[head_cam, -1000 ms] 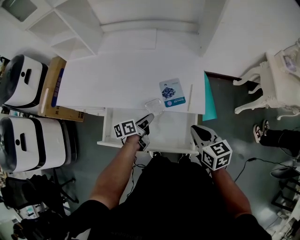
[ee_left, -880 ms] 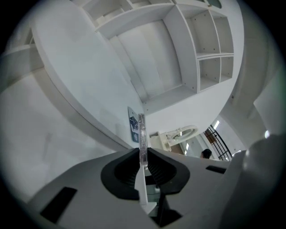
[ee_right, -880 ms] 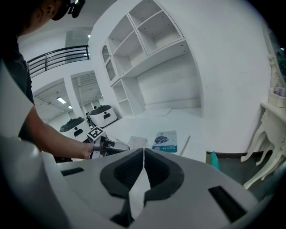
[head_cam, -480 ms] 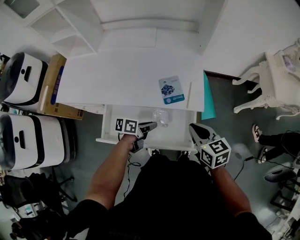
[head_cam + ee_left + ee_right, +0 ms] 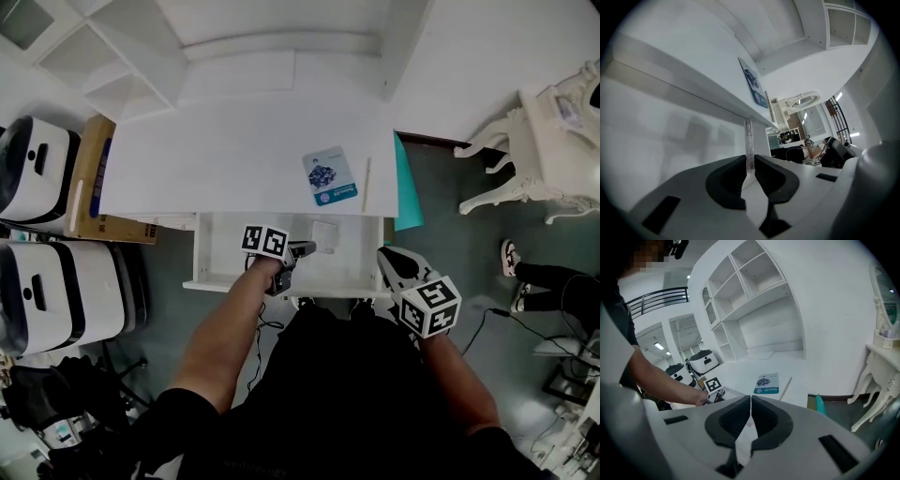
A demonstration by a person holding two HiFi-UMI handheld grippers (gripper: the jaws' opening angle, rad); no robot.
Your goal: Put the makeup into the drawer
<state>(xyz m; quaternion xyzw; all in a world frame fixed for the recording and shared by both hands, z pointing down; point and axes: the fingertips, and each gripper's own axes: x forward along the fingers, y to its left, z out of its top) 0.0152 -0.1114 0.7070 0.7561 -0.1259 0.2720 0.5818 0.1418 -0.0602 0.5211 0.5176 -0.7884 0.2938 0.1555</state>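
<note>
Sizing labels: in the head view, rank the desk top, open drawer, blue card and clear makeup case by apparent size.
Largest to smallest:
desk top
open drawer
blue card
clear makeup case

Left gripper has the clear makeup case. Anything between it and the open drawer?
Nothing visible. The left gripper is shut on the clear makeup case, which is already over the open drawer; the drawer floor shows bare beneath it. The right gripper is shut, off at the drawer's right front corner.
</note>
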